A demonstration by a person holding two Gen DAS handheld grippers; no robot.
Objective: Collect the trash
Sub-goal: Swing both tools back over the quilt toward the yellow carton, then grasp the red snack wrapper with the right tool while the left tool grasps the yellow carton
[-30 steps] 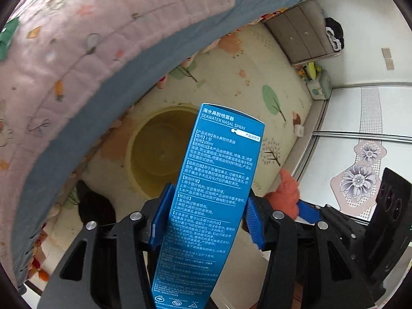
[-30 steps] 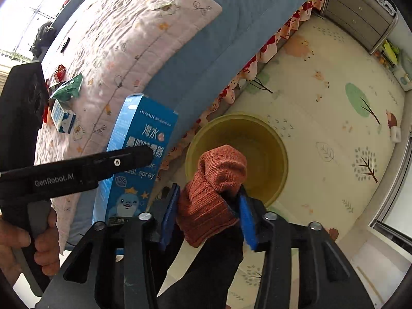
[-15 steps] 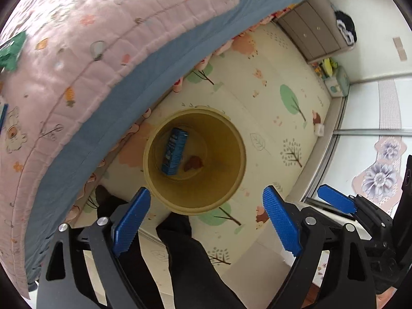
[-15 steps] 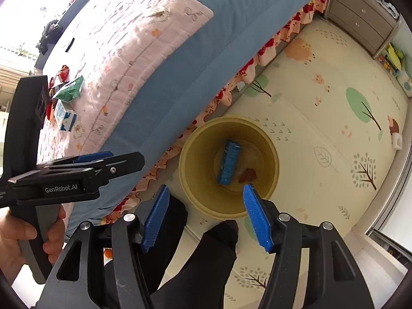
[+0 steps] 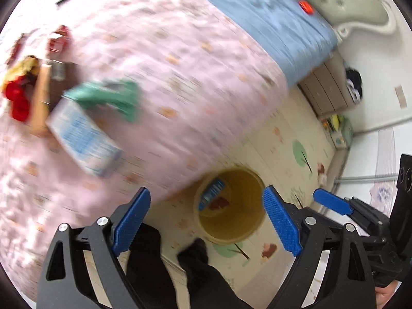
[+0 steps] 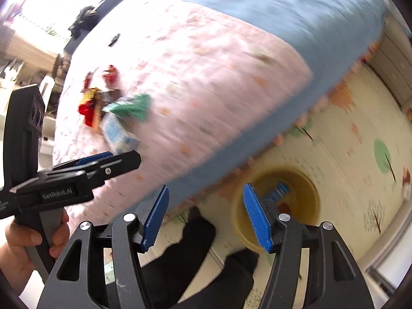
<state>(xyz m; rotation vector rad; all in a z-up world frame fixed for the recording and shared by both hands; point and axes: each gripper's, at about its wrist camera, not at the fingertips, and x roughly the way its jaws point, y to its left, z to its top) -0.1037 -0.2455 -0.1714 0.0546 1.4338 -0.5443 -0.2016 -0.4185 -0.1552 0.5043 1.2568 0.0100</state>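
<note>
A yellow bin stands on the floor beside the bed. Inside it lie a blue nasal-spray box and an orange-red cloth. My left gripper is open and empty above the bin. My right gripper is open and empty too. On the pink quilt lie a green wrapper, a white-and-blue carton and red and yellow packets. Both views are blurred.
The bed with pink quilt and blue sheet fills the upper left. A patterned floor mat runs to a grey drawer unit. The person's dark legs stand below the grippers. A small orange item lies on the sheet.
One second ago the left held the blue box and the right the orange cloth; both opened and dropped them into the bin. Both grippers now swing left toward the bed's trash.
</note>
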